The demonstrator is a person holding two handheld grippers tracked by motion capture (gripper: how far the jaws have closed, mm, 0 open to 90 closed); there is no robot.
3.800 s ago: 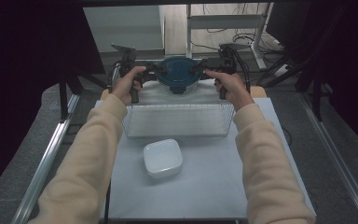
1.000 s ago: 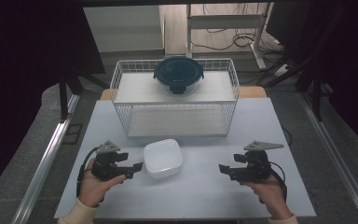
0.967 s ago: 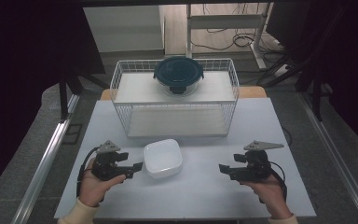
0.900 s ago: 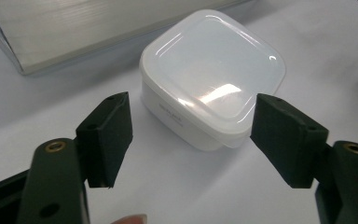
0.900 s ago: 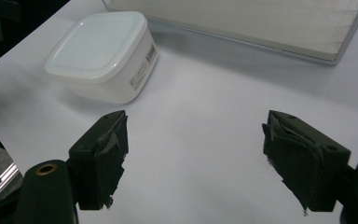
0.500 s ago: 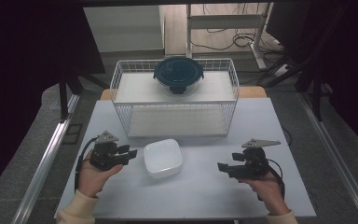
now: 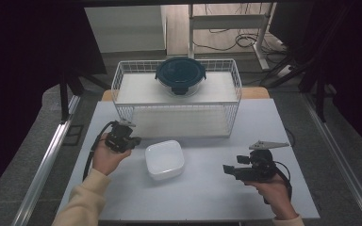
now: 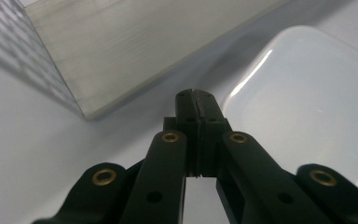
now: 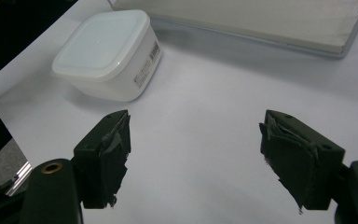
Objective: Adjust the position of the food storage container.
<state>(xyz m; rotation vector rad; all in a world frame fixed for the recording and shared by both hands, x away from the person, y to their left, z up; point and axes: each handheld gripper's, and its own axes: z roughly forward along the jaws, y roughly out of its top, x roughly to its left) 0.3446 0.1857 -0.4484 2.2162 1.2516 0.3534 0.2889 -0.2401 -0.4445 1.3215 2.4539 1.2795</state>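
A white square lidded container [image 7: 164, 159] [image 8: 307, 98] [image 9: 106, 50] sits in the middle of the white table [image 7: 207, 188]. My left gripper [image 7: 138, 140] [image 8: 196, 99] hovers just left of it, near the rack's front corner. Its jaws have just been closing and now meet with nothing between them. Off to the right of the container, my right gripper [image 7: 226, 169] [image 9: 196, 140] points at it from a distance, open and empty. A round glass container with a dark blue lid [image 7: 180, 74] rests on top of the white wire rack [image 7: 179, 123].
The wire rack stands at the back of the table, and its pale base board [image 8: 121, 46] [image 9: 261, 23] lies close ahead of both grippers. Metal rails [image 7: 47, 155] run along the table's sides. Cables trail from each gripper.
My left gripper has moved away from the person, toward the rack, and its jaws have gone from open to shut. The right gripper has stayed in place, still open.
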